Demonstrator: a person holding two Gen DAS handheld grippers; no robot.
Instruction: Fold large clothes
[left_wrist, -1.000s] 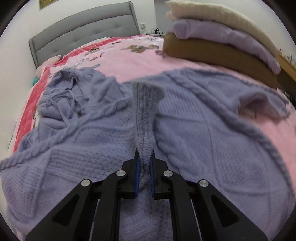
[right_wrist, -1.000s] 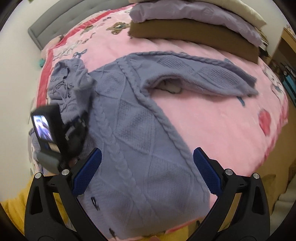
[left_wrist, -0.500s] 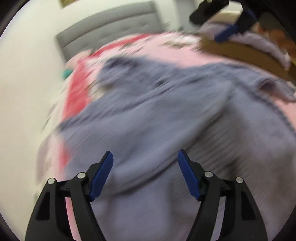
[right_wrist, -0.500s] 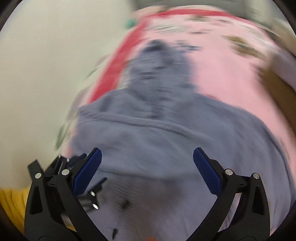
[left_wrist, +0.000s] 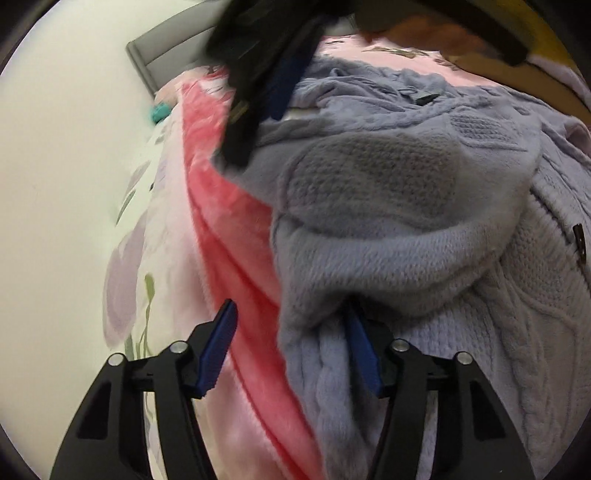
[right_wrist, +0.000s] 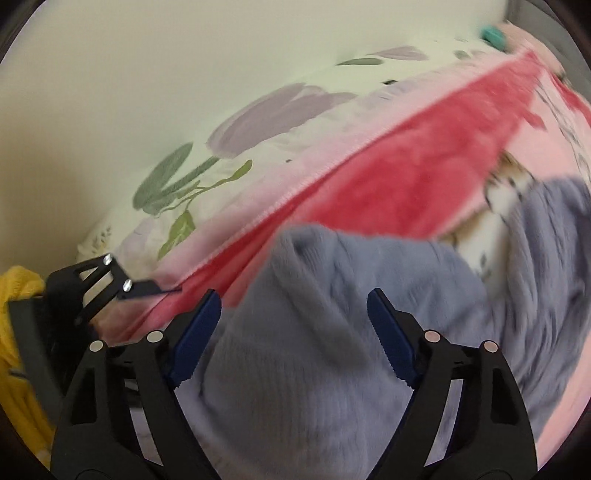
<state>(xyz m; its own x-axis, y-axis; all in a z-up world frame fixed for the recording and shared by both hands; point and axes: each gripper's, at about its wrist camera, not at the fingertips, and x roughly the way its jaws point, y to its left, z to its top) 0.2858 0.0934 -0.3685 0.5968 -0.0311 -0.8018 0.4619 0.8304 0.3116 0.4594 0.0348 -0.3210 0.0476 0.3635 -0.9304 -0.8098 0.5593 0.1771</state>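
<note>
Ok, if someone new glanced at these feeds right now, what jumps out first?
The lavender knit sweater, bunched at the bed's edge and filling both views. Next, the pink blanket's red border running diagonally beside it. The left gripper straddles a sweater fold, its jaws just closing; the right gripper hangs open above the knit.

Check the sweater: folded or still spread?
Partly folded: a flap of the sweater lies doubled over its body near the blanket's red edge; no neat fold.

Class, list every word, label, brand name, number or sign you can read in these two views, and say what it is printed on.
None: no readable text in either view.
The pink blanket carries only blurred picture prints.
The lilac sweater shows no readable label.
</note>
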